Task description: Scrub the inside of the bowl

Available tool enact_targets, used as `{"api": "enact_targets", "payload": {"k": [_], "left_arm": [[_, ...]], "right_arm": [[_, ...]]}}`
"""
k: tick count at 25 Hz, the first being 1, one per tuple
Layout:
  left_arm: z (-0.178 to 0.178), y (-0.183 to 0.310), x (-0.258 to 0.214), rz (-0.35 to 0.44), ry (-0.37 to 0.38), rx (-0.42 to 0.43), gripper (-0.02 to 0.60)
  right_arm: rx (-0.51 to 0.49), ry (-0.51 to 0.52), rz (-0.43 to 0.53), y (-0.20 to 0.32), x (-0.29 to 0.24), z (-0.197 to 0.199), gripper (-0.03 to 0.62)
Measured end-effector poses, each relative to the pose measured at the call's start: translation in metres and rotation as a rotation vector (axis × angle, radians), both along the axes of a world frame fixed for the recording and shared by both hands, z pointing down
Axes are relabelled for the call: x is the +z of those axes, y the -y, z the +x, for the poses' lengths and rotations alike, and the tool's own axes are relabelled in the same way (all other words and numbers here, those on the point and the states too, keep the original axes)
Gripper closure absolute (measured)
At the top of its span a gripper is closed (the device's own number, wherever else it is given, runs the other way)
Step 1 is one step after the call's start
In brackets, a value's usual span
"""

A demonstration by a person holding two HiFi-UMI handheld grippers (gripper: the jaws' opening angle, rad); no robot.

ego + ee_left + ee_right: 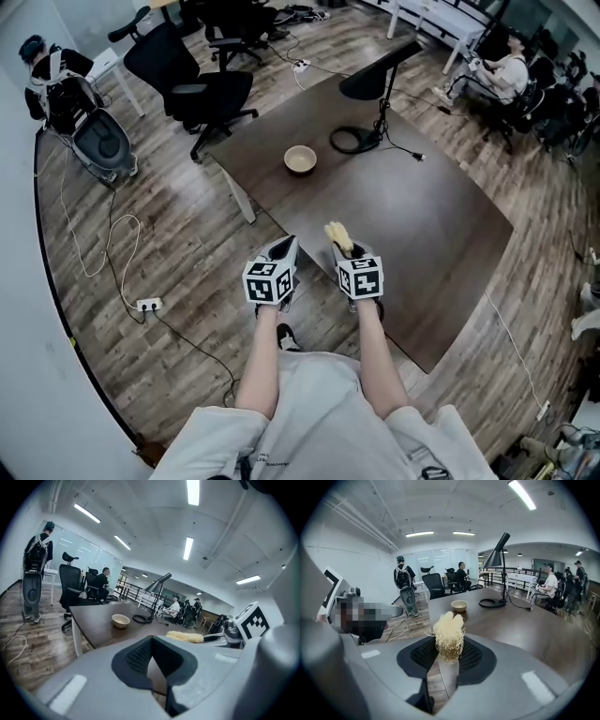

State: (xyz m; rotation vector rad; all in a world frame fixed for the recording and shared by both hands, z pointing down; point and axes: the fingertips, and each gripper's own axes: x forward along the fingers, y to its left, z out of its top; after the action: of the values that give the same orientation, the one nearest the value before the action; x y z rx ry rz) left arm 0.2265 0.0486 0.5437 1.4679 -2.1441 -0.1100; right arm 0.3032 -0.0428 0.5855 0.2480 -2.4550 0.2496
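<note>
The left gripper (pixel 284 247) hangs over the near edge of the dark brown wooden table (pixel 422 225), its jaws closed tip to tip with nothing between them. Farther in on that table, well apart from both grippers, stands the small cream round bowl (pixel 300 159) — upright. The right gripper (pixel 341 248), also over the table's near edge, is clamped on a pale yellow fibrous scrubber (pixel 337 233) that sticks out past its jaws. On the table's far side — a black desk lamp (pixel 380 70).
</note>
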Motion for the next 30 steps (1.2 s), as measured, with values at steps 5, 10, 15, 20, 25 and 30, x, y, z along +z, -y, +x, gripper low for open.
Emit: {"api": "enact_targets", "payload": {"k": [5,10,15,20,25,30], "left_arm": [[-0.047,-0.018,-0.011,0.003,0.027,0.025,0.581],[-0.083,-0.052,-0.009,-0.012,0.042,0.033,0.581],[-0.098,-0.069,-0.006,0.015,0.017,0.030,0.581],[-0.104,-0.081,-0.008,0.020,0.027,0.034,0.581],[-0.132,-0.094,-0.009,0.009,0.042,0.009,0.581],[-0.167,-0.094,-0.013,0.006,0.057,-0.014,0.581]], "right_arm": [[-0.021,-0.004,0.001,-0.027,0.007,-0.049,0.467],[-0.006,-0.003,0.001,-0.050,0.014,-0.084,0.467],[-0.001,-0.040,0.030,-0.041,0.017,-0.091,0.467],[0.023,-0.034,0.033,-0.028,0.013,-0.100,0.467],[0.000,-0.038,0.018,-0.029,0.018,-0.134,0.467],[-0.026,-0.006,0.005,-0.026,0.013,-0.180,0.465]]}}
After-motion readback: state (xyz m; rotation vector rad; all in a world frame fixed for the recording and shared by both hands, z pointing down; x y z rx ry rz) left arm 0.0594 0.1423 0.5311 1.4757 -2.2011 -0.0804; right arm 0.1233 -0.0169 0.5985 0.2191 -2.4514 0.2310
